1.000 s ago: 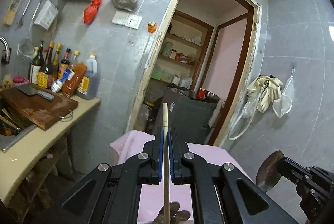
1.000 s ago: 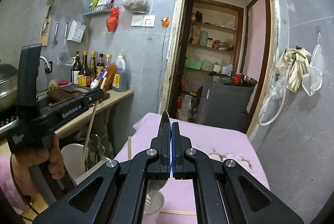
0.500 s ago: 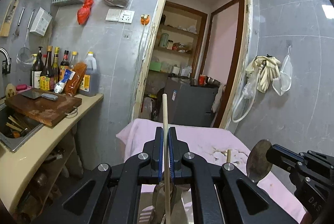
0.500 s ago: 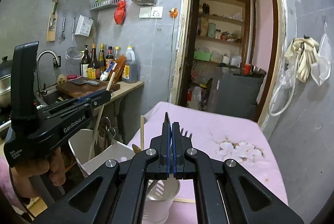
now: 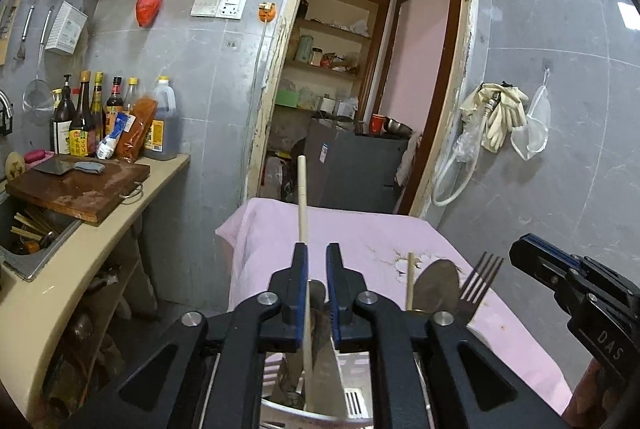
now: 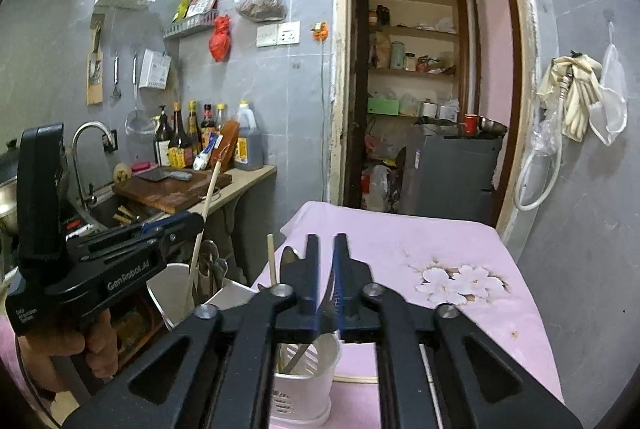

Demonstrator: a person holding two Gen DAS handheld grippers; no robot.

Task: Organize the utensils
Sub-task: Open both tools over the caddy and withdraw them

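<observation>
My left gripper has its jaws parted; a pale wooden chopstick stands between them against the left pad, its lower end down in a white slotted utensil holder. A spoon, a fork and another chopstick stand to the right. My right gripper is open over a white round holder holding a knife and a chopstick. The left gripper and its chopstick show at left above a second white holder.
The holders stand on a pink flowered tablecloth. A counter with a wooden cutting board, sauce bottles and a sink runs along the left. An open doorway lies ahead; gloves hang on the right wall.
Both grippers have opened. The left one has lowered the chopstick into the holder and loosened on it. The right one has let go of the knife, which now stands in the round holder.
</observation>
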